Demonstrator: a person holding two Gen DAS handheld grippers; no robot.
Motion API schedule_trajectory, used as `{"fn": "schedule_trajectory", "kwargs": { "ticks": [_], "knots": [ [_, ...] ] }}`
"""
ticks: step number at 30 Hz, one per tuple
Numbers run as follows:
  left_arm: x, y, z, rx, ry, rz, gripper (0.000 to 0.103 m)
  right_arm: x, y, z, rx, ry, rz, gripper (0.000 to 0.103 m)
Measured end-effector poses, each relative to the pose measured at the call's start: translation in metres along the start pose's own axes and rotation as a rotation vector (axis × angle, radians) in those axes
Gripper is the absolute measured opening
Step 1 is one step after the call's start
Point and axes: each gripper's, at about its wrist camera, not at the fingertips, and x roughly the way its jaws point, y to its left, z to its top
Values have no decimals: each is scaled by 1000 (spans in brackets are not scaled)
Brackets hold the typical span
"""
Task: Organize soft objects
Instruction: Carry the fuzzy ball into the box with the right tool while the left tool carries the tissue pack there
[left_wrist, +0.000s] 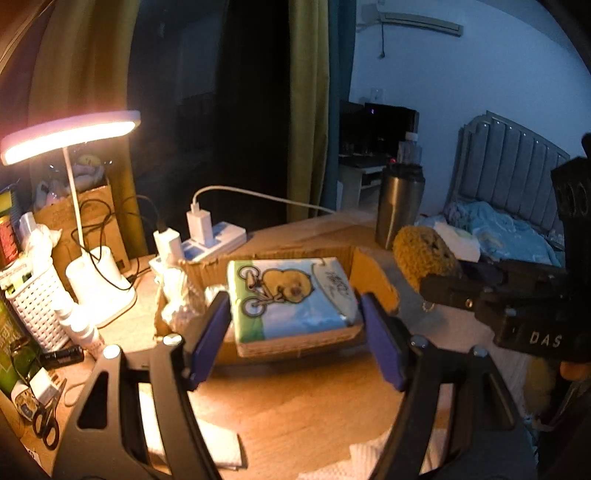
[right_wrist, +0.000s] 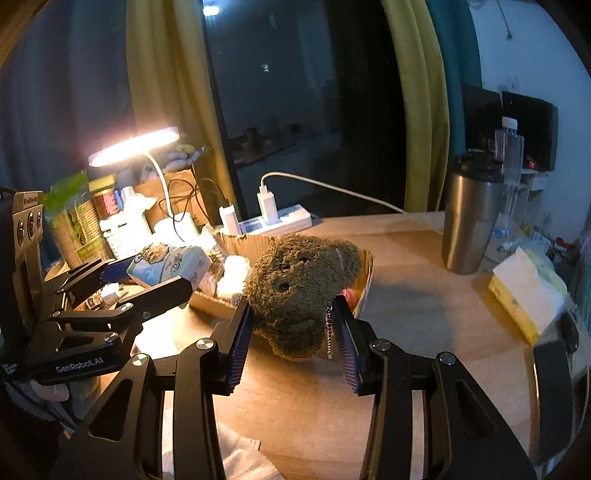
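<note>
Lamplit and cluttered, our wooden desk (left_wrist: 295, 398) carries a cardboard box (left_wrist: 373, 275) near its far edge. We clamp the left gripper (left_wrist: 295, 328) on a tissue pack (left_wrist: 291, 295) raised over the box. Just to its right, our right gripper (right_wrist: 293, 345) squeezes a brown plush toy (right_wrist: 299, 288) at the box's right end.

Black claws (right_wrist: 293, 341), ribbed blue pads (left_wrist: 210, 332)
</note>
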Motion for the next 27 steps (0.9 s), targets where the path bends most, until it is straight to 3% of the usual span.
{"fn": "schedule_trajectory", "kwargs": {
  "ticks": [16,27],
  "knots": [
    [21,13,31,-35,-48,9,72,20,-7,31,-39,-33,4,45],
    [33,54,19,-115,15,34,72,71,9,40,-52,32,67,46]
  ]
}}
